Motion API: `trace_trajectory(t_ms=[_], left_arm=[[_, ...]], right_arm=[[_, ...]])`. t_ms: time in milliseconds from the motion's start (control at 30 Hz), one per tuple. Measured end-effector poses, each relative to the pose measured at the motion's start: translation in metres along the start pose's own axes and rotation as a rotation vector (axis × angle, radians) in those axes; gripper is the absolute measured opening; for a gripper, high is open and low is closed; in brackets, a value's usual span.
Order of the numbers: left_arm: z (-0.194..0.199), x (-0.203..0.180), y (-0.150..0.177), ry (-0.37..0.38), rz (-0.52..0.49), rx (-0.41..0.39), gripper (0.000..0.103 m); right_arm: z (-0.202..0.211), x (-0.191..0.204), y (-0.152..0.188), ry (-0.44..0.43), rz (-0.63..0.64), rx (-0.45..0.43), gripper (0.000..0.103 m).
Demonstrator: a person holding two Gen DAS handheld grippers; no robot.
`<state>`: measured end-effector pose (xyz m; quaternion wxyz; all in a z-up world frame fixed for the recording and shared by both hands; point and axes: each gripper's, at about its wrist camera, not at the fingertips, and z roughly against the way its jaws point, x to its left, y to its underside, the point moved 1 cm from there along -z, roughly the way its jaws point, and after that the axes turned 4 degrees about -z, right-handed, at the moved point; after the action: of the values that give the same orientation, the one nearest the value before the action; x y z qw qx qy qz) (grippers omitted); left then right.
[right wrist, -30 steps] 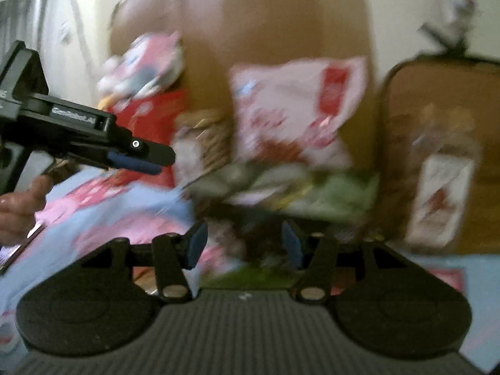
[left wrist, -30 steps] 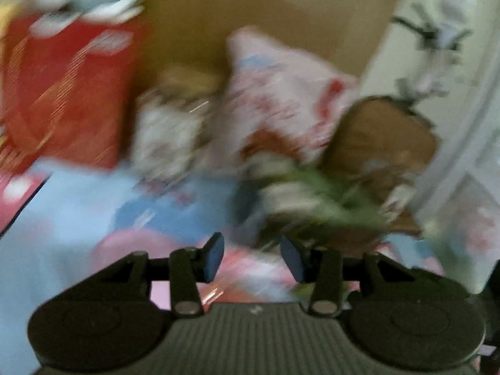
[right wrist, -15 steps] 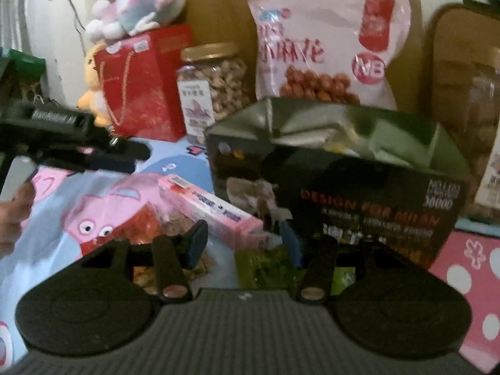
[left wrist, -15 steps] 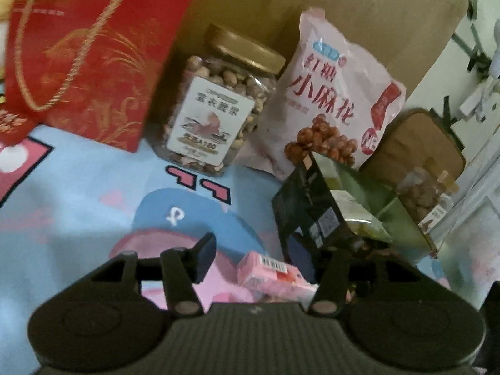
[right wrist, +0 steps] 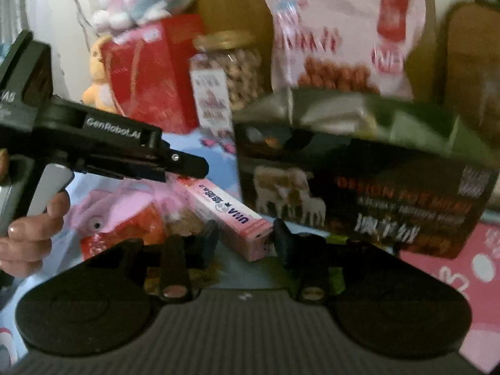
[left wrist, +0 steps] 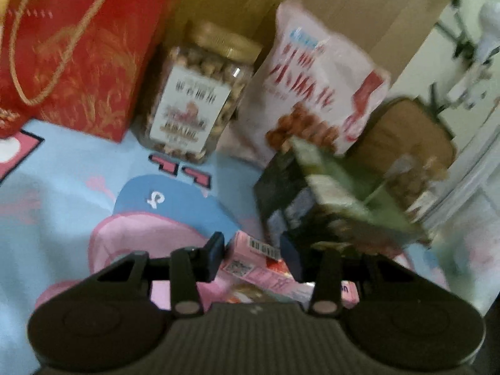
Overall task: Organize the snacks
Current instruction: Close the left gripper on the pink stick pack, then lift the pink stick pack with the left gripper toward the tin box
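Note:
A long pink snack box (left wrist: 250,254) lies on the cartoon-print cloth (left wrist: 62,187), beside a dark carton with open green flaps (right wrist: 359,187). My left gripper (left wrist: 252,254) sits low over the far end of the box with that end between its jaws. The jaws are closing, and a thin gap shows at the left pad. In the right wrist view the left gripper (right wrist: 187,165) hangs above the pink box (right wrist: 225,209). My right gripper (right wrist: 245,239) straddles the near end of the box. Its jaws are also closing, with a gap on the left side.
At the back stand a red gift bag (left wrist: 78,50), a nut jar (left wrist: 193,103) and a pink snack bag (left wrist: 312,87) against cardboard. A red packet (right wrist: 125,234) lies on the cloth at the left. Plush toys (right wrist: 147,0) sit behind. A hand (right wrist: 28,237) holds the left gripper.
Both grippers have come down closer to the pink box, and both pairs of jaws have narrowed around it. The box and the carton lie where they were.

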<state>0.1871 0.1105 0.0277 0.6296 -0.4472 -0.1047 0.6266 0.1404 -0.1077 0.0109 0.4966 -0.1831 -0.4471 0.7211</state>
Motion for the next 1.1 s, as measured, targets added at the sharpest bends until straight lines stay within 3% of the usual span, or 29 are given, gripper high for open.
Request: trace_trajectory(t_ms=[100, 200, 533, 767, 1100], left_arm=[[0.029, -0.017, 0.011, 0.03, -0.013, -0.05, 0.038], [0.045, -0.035, 0.036, 0.042, -0.037, -0.04, 0.038], [0.046, -0.07, 0.112, 0.023, -0.094, 0.064, 0.04], [0.049, -0.071, 0.132, 0.004, -0.104, 0.079, 0.04], [0.056, -0.077, 0.138, -0.045, -0.146, 0.064, 0.046]], right_arm=[[0.031, 0.012, 0.0, 0.006, 0.044, -0.071, 0.041], [0.065, 0.019, 0.013, 0.007, 0.085, -0.104, 0.041], [0.113, 0.001, 0.078, -0.006, 0.014, 0.023, 0.041], [0.12, 0.006, 0.103, 0.012, 0.014, 0.046, 0.045], [0.126, 0.004, 0.108, 0.025, -0.012, 0.053, 0.046]])
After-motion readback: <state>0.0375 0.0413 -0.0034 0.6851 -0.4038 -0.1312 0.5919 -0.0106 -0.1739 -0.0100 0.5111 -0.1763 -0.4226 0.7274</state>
